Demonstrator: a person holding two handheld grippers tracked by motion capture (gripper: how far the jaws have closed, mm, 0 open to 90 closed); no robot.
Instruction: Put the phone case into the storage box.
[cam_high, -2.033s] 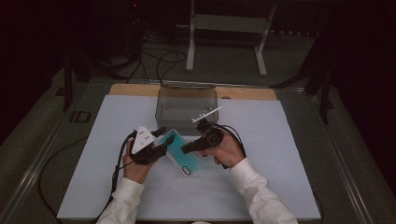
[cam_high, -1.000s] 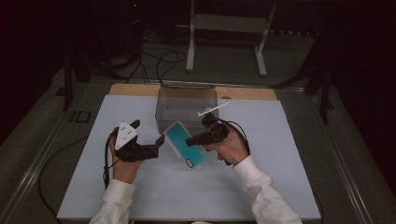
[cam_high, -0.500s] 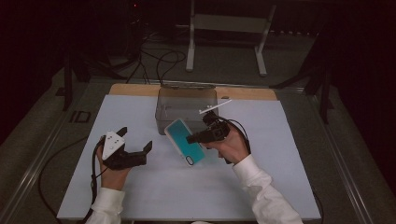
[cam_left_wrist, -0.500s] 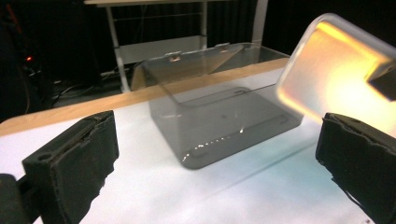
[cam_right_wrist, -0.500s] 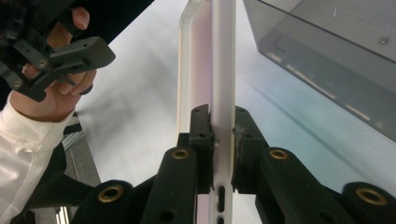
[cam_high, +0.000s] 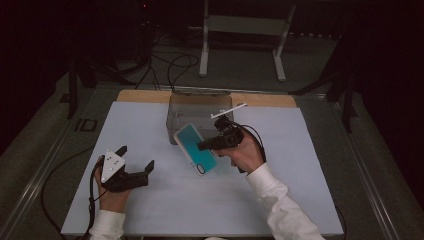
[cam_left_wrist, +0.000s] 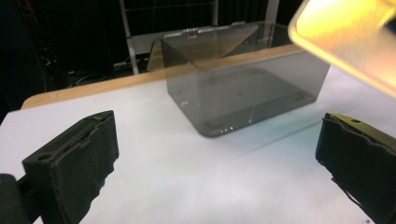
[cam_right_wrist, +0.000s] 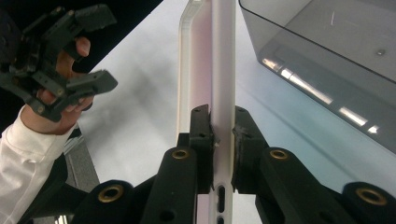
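A phone in a teal case (cam_high: 195, 148) hangs above the middle of the table, tilted, with my right gripper (cam_high: 202, 146) shut on its edge. The right gripper view has that phone (cam_right_wrist: 219, 60) edge-on, pinched between the two jaws near its charging port. My left gripper (cam_high: 136, 157) is low at the front left of the table, open and holding nothing. In the left gripper view its jaws stand wide apart, and a blurred corner of the phone (cam_left_wrist: 345, 37) sits at the top right.
A smoky clear plastic box (cam_high: 197, 112) stands at the back middle of the white table mat (cam_high: 300, 190), just beyond the phone; it looks empty (cam_left_wrist: 243, 93). A wooden strip (cam_high: 140, 95) runs along the far edge. Cables and a metal stand lie on the floor behind.
My left gripper let go of the phone, opened, and drew back to the front left. The right gripper kept hold of the phone and lifted it slightly toward the box.
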